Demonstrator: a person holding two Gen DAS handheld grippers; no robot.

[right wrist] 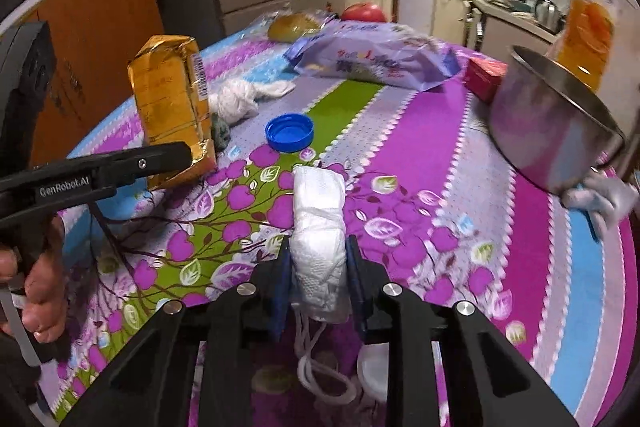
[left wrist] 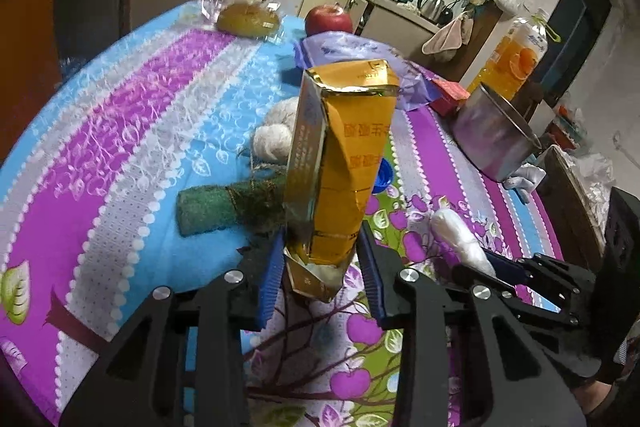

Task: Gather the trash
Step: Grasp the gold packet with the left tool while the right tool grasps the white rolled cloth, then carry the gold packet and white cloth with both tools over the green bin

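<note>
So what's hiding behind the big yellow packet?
Behind the yellow packet, held in the left gripper, sit a crumpled white cloth, a green scouring pad and a blue bottle cap. The packet covers part of each.

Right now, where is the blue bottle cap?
In the right wrist view, the blue bottle cap lies open side up on the tablecloth, between the gold carton and folded white mask.
</note>
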